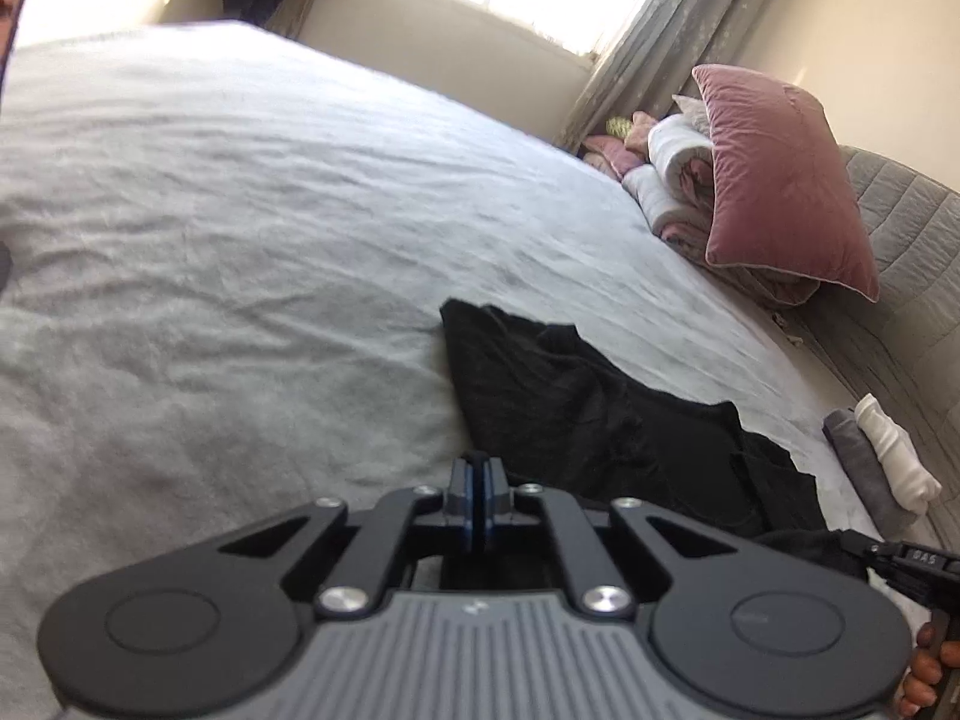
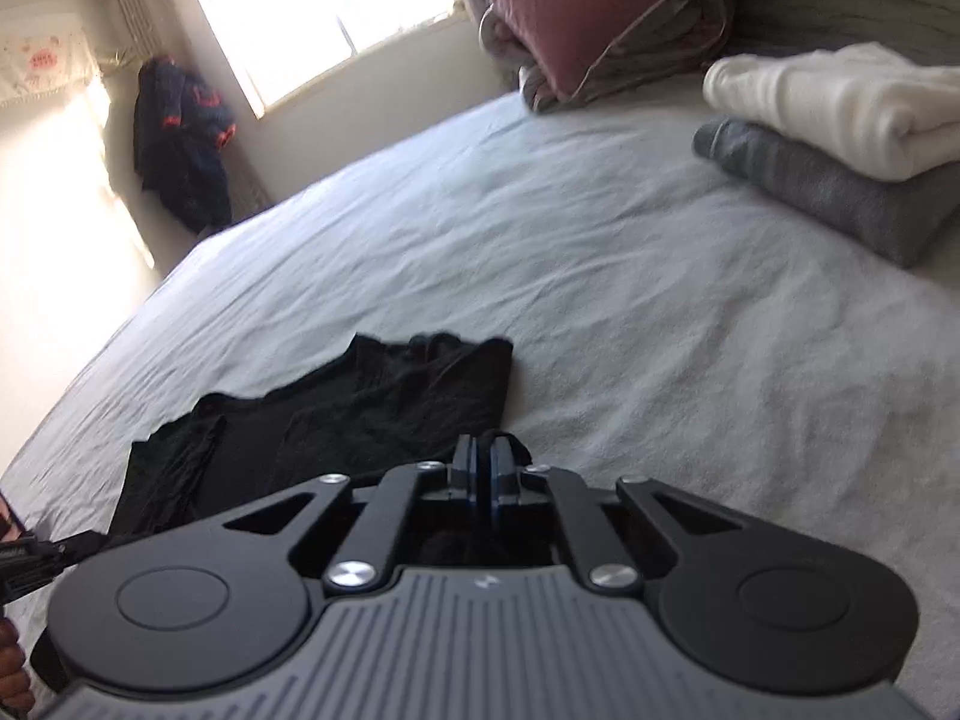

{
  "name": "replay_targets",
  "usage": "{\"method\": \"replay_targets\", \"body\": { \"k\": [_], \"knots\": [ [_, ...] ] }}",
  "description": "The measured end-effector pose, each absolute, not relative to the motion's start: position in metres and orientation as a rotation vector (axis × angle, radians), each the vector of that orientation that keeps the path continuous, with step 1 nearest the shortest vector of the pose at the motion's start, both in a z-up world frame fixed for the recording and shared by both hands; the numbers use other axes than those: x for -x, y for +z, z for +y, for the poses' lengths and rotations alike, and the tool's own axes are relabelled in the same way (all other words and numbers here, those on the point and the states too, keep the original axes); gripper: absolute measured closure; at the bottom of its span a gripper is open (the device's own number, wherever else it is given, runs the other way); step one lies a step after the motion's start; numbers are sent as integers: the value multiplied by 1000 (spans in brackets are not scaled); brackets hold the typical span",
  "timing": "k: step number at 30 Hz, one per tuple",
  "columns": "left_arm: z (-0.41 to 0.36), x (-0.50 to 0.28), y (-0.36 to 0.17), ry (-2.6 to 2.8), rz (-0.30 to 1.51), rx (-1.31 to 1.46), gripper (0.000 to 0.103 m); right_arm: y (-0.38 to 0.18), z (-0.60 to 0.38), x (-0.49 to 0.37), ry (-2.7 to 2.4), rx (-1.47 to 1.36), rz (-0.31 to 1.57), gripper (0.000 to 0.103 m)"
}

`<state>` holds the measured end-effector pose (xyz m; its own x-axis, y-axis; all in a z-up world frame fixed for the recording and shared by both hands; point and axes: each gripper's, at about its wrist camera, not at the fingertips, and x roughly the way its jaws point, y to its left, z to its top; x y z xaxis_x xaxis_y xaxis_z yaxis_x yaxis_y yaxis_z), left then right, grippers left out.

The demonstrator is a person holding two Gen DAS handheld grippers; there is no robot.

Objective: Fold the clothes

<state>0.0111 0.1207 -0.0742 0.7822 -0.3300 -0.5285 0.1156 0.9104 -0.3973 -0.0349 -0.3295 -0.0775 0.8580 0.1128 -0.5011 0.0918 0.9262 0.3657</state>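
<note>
A black garment (image 1: pixel 588 414) lies crumpled on the grey bedsheet (image 1: pixel 240 240), stretching from my left gripper (image 1: pixel 478 462) to the right. My left gripper is shut at the garment's near left edge; whether cloth is pinched is hard to tell. In the right wrist view the same black garment (image 2: pixel 372 408) lies left of and under my right gripper (image 2: pixel 485 450), which is shut on a fold of black cloth at its tips. The other gripper's handle shows at the lower right of the left wrist view (image 1: pixel 912 564).
A folded white garment (image 2: pixel 840 102) sits on a folded grey one (image 2: pixel 840 192) at the bed's right. A pink pillow (image 1: pixel 780 180) and rolled bedding (image 1: pixel 678 180) lie by the headboard. A dark coat (image 2: pixel 180 144) hangs by the window.
</note>
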Motion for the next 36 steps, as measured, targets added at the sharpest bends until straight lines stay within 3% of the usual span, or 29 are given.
{"method": "replay_targets", "body": {
  "k": [8, 13, 15, 17, 21, 29, 33, 36],
  "knots": [
    [122, -15, -85, -180, 650, 311, 99, -84, -326, 32, -43, -323, 563, 99],
    [121, -12, -75, -171, 645, 297, 86, -78, -318, 34, -27, -292, 572, 89],
    [125, -6, -66, -166, 630, 297, 71, -73, -318, 40, -13, -296, 570, 82],
    [129, 1, -57, -177, 620, 285, 62, -68, -319, 47, 6, -307, 563, 59],
    [136, 23, -48, -230, 596, 242, 55, -57, -321, 63, 70, -306, 545, 59],
    [131, 68, -49, -423, 620, 94, 51, -44, -316, 97, 211, -262, 588, 59],
    [135, 74, -47, -408, 750, 165, 50, -47, -314, 109, 235, -303, 681, 59],
    [154, 66, -56, -353, 930, 387, 50, -50, -316, 114, 221, -370, 743, 59]
  ]
}}
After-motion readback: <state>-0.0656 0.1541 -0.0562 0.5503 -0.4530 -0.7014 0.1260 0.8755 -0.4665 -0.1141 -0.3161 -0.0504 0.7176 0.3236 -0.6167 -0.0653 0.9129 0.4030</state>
